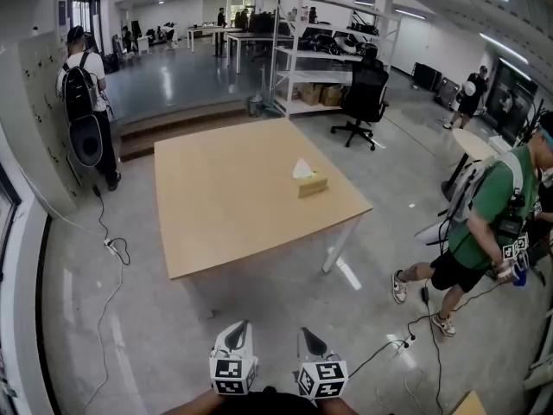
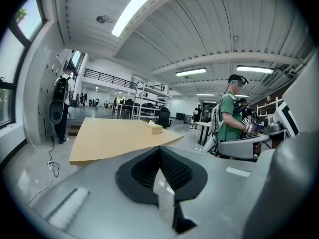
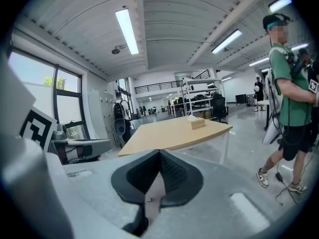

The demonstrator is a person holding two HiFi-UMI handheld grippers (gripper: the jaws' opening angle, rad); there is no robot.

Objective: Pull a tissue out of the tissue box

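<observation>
Down at six o'clock the left gripper (image 1: 241, 327) and right gripper (image 1: 308, 332) were both pinched shut, holding nothing. The tissue box (image 1: 312, 183) sat well apart at twelve on the table (image 1: 225, 214), its tissue (image 1: 301, 169) poking up unpulled. By my reckoning the whole job lay ahead.

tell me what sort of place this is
Most likely an open-plan lab or workshop hall: metal shelving racks loaded with boxes, a lone wooden table carrying a tissue box, and people wearing backpack rigs, such as the person in green.
</observation>
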